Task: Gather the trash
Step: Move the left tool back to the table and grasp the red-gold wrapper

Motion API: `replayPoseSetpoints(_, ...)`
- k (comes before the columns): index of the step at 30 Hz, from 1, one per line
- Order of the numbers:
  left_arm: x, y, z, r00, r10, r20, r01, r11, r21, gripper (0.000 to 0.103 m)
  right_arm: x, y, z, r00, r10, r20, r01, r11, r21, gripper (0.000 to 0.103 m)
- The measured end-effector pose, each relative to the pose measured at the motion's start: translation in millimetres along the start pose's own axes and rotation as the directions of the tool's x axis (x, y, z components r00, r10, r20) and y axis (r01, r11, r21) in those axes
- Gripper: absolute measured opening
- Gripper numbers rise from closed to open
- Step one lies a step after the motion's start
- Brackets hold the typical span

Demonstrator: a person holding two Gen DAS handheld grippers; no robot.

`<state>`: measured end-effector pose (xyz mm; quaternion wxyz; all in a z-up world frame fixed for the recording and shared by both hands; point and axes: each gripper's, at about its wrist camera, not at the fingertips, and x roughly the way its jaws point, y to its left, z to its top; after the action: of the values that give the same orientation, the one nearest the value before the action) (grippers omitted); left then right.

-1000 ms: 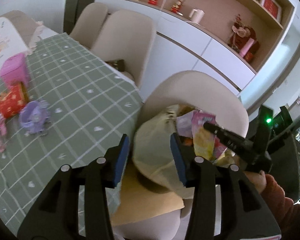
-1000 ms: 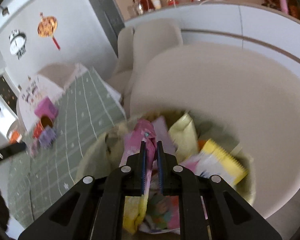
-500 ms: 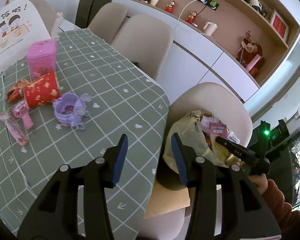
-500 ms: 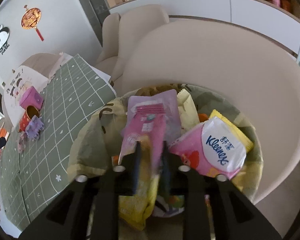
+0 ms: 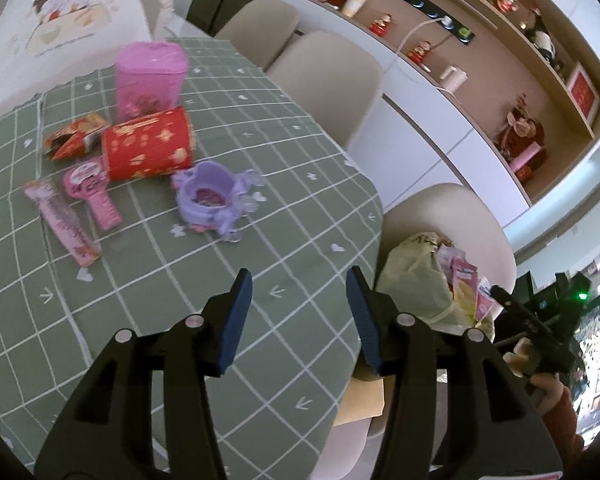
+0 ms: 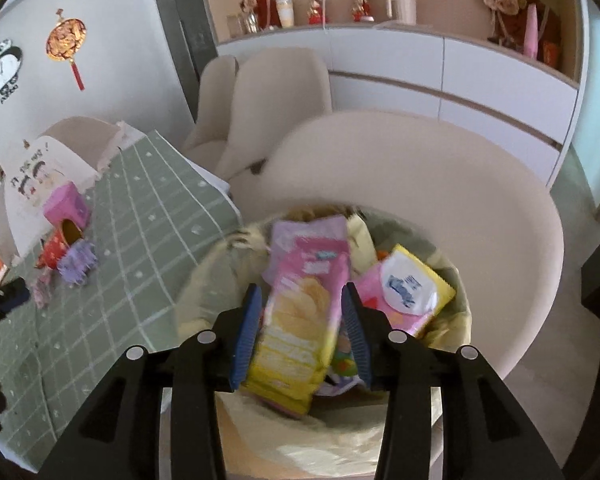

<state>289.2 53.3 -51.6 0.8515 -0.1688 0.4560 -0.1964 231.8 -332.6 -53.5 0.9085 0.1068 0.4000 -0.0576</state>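
Now my right gripper (image 6: 300,328) is opening over the trash bag (image 6: 204,288) on the chair, chip packet (image 6: 300,320) between the jaws. My left gripper (image 5: 296,316), half open and empty (still widening), faces the pink wrapper (image 5: 62,222) on the table: light, crinkly, slippery, so pinch mid-length.

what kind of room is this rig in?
Most likely a home dining room: a table under a green checked tablecloth, beige upholstered chairs round it, and a white sideboard with an electric kettle and ornaments.
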Motion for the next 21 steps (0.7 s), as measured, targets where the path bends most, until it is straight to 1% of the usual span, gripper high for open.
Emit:
replayPoseSetpoints(3,-4,17,-1,1.0,0.013,0.006,-0.013,1.0,-0.023,0.047,-8,14,5,0.999,0.029,0.027,-0.029,0.999,-0.014,0.04)
replayPoseSetpoints(7,-15,45,-2,0.999,0.042,0.023,-0.041,0.998,-0.056,0.047,-10,48,10,0.991,0.118,0.055,-0.115,0.992,-0.054,0.04)
replayPoseSetpoints(9,-21,59,-3,0.998,0.061,0.032,-0.058,0.996,-0.073,0.049,-6,70,12,0.984,0.172,0.049,-0.168,0.983,-0.079,0.047)
replayPoseSetpoints(10,-26,70,-4,0.996,0.075,0.038,-0.072,0.994,-0.085,0.051,-5,78,12,0.98,0.193,0.049,-0.188,0.978,-0.089,0.048)
replayPoseSetpoints(12,-32,87,-5,0.994,0.095,0.045,-0.09,0.99,-0.107,0.051,-1,102,11,0.969,0.244,0.049,-0.237,0.964,-0.118,0.048)
replayPoseSetpoints(15,-44,115,-4,0.989,0.141,0.053,-0.133,0.982,-0.134,0.051,7,133,9,0.958,0.285,0.018,-0.279,0.947,-0.158,0.048)
replayPoseSetpoints(18,-57,146,-1,0.981,0.182,0.067,-0.171,0.975,-0.14,0.052,15,164,5,0.954,0.3,-0.022,-0.297,0.931,-0.21,0.048)
replayPoseSetpoints(20,-62,161,1,0.977,0.2,0.069,-0.189,0.972,-0.139,0.052,23,184,1,0.948,0.31,-0.068,-0.317,0.922,-0.224,0.048)
replayPoseSetpoints(21,-64,170,3,0.976,0.205,0.071,-0.193,0.971,-0.142,0.052,27,191,-1,0.941,0.326,-0.092,-0.339,0.915,-0.22,0.048)
